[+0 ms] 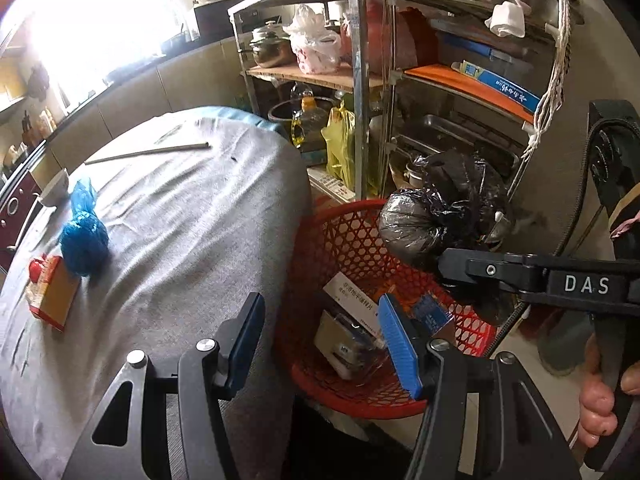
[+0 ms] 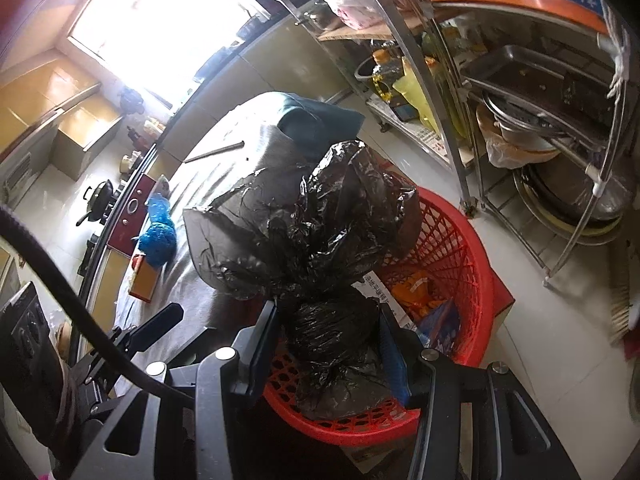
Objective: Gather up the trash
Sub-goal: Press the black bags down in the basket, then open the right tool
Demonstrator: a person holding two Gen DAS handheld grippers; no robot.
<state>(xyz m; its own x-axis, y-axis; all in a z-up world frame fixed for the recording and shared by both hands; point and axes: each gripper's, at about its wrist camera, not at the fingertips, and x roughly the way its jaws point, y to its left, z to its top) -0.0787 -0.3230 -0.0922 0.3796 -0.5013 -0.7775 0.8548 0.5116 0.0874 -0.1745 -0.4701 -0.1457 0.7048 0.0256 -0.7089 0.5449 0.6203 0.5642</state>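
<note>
From the left wrist view, the left tool [image 1: 320, 344] hangs wide open with nothing between its two blue pads, poised over the edge of the bench [image 1: 180, 216] and one red basket [image 1: 352, 396] on the floor beside it. The right tool [image 1: 448, 268] reaches in from the right, gripping one black bag [image 1: 436, 216] above the basket. Several boxes and packets lie in the basket; their exact number cannot be told. On the grey bench cloth sit one blue bag [image 1: 84, 236], one red and yellow box [image 1: 52, 296] touching it, one thin rod [image 1: 148, 153] and one white bowl [image 1: 54, 191].

From the right wrist view, the right tool [image 2: 328, 340] is clamped on the knotted neck of the black bag [image 2: 312, 216], which bulges above the red basket [image 2: 468, 264]. The blue bag [image 2: 158, 236] and the box [image 2: 142, 280] lie on the bench [image 2: 224, 176], well apart from the basket.
</note>
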